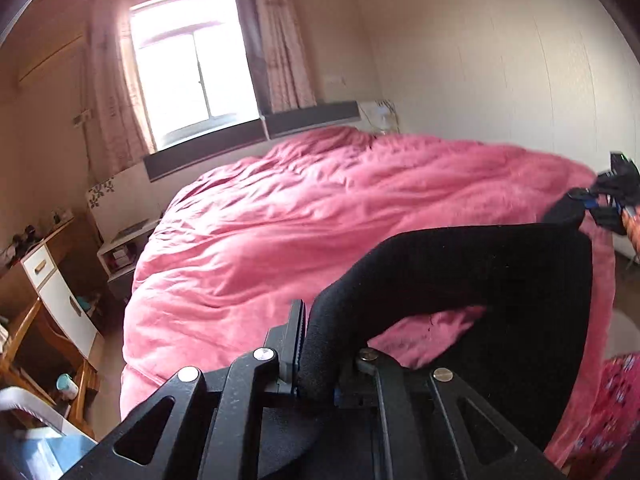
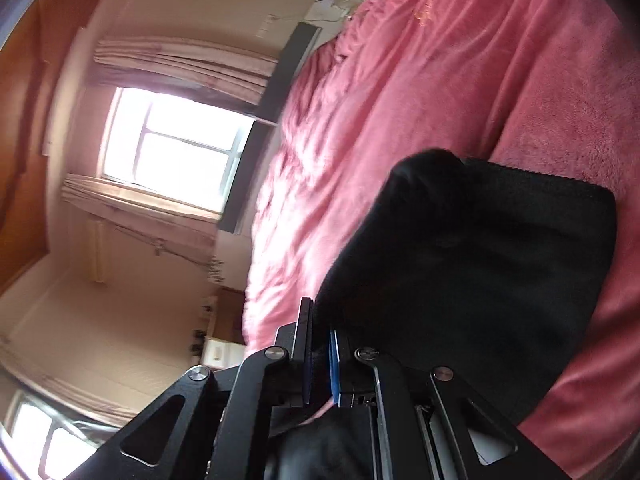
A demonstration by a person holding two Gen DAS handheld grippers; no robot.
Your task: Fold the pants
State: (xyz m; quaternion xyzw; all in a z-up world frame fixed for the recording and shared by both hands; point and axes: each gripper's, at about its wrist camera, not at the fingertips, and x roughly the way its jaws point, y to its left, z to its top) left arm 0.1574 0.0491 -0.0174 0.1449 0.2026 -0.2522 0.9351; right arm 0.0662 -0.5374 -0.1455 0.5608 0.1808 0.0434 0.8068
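Observation:
Black pants (image 1: 480, 272) hang lifted above a bed with a pink blanket (image 1: 280, 216). My left gripper (image 1: 316, 344) is shut on a thick edge of the pants, which arch away to the right. At the far right of the left wrist view my right gripper (image 1: 600, 204) pinches the other end of the cloth. In the right wrist view the pants (image 2: 480, 264) spread as a dark sheet in front of my right gripper (image 2: 322, 360), whose pads are closed on the fabric edge. That view is rolled on its side.
A window (image 1: 188, 60) with curtains is beyond the bed, above a dark headboard (image 1: 248, 136). A wooden desk with white drawers (image 1: 52, 280) and a white bedside shelf (image 1: 124, 248) stand left of the bed. A floral pink sleeve (image 1: 616, 400) shows at the right.

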